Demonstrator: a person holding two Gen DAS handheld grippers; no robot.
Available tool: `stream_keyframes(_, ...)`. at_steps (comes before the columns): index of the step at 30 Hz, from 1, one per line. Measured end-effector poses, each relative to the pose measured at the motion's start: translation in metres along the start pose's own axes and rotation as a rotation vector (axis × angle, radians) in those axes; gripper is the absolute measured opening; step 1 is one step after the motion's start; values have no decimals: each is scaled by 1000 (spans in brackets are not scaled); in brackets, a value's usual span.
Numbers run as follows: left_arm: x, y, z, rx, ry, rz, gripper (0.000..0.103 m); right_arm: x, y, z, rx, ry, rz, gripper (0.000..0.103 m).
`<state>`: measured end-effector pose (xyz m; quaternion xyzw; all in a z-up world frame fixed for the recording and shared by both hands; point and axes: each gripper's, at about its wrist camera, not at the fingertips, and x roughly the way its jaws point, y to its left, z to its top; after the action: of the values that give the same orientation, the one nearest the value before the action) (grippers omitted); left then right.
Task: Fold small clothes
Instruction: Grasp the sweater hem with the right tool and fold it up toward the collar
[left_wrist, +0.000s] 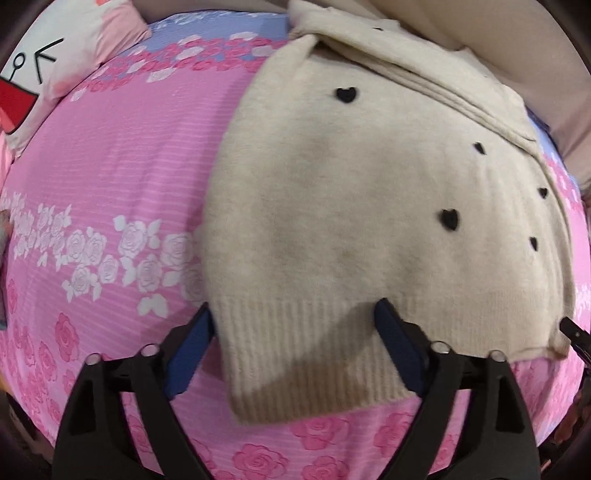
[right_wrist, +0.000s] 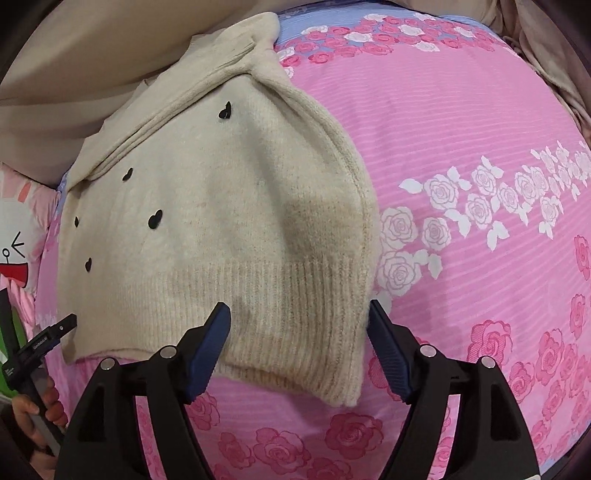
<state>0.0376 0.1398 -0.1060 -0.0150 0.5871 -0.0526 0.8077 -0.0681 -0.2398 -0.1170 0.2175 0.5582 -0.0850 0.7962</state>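
Cream knit: a small sweater (left_wrist: 354, 221) (right_wrist: 221, 229) lies flat on the bed, ribbed hem nearest both cameras, sleeves folded in across the far end near the collar.
Black hearts: small heart shapes (left_wrist: 447, 218) (right_wrist: 155, 218) dot the sweater's body.
Bedsheet: pink sheet (left_wrist: 122, 155) (right_wrist: 461, 155) printed with pink and white roses, with a blue band along the far edge.
Left gripper (left_wrist: 295, 325): open, blue-padded fingers (left_wrist: 192, 354) spread wide; one fingertip sits at the hem's left corner, the other over the ribbed hem; whether the pads touch the knit I cannot tell.
Right gripper (right_wrist: 299, 325): open, fingers (right_wrist: 208, 350) wide apart, straddling the hem's right corner, one fingertip over the ribbing, the other just beside the sweater's side edge.
Pillow: white and pink cartoon-print pillow (left_wrist: 44, 66) (right_wrist: 14, 236) at the bed's far corner.
Beige fabric: plain cloth (left_wrist: 498, 29) (right_wrist: 92, 48) bunched beyond the sweater's collar end.
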Motion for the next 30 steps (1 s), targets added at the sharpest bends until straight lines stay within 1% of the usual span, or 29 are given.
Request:
stream_keyframes(1, -3, -4, -1, 14, -3, -9, 62, 0, 2, 1, -5, 2, 6, 59)
stream_keyframes(2, -5, -7, -1, 23, -2, -26, 45, 0, 4, 1, -2, 6, 21, 35)
stream_keyframes(3, -7, -7, -1, 21, 4, -57, 32, 1, 5, 2, 2, 18, 27, 20)
stream_keyframes(4, -8, -7, 0, 11, 21, -90, 15, 3, 4, 3, 10, 34, 44, 13)
stream_keyframes(5, -10, -3, 2, -16, 36, -122, 14, 1, 4, 3, 24, 35, 71, 12)
stream_keyframes(6, -13, 0, 4, -42, 39, -150, 13, -3, 5, 2, 19, 25, 74, 12)
stream_keyframes(7, -20, 5, 5, -72, 39, -191, 13, -9, 7, 2, 6, 12, 75, 11)
stream_keyframes(10, -45, 20, 4, -139, 26, -281, 12, -33, 7, -1, -6, -32, 105, 10)
stream_keyframes(13, -73, 29, -2, -150, 11, -344, 11, -65, 6, -4, -37, -76, 128, 9)
stream_keyframes(15, -88, 36, -7, -139, 2, -364, 11, -83, 5, -7, -63, -101, 134, 9)
stream_keyframes(18, -111, 40, -22, -138, 16, -394, 11, -105, -1, -16, -93, -100, 146, 9)
stream_keyframes(21, -128, 41, -44, -133, 53, -413, 11, -121, -5, -37, -132, -61, 150, 9)
stream_keyframes(22, -137, 44, -59, -132, 79, -412, 11, -127, -7, -49, -146, -40, 154, 9)
stream_keyframes(25, -164, 55, -86, -168, 120, -425, 11, -152, -17, -82, -160, 6, 187, 9)
stream_keyframes(27, -184, 59, -85, -189, 111, -440, 11, -178, -19, -93, -141, -3, 247, 9)
stream_keyframes(28, -194, 58, -75, -189, 91, -433, 11, -189, -16, -91, -138, -23, 265, 9)
stream_keyframes(29, -201, 55, -60, -188, 65, -437, 11, -198, -11, -84, -145, -48, 277, 9)
stream_keyframes(30, -205, 51, -47, -183, 42, -442, 12, -207, -1, -67, -171, -93, 290, 9)
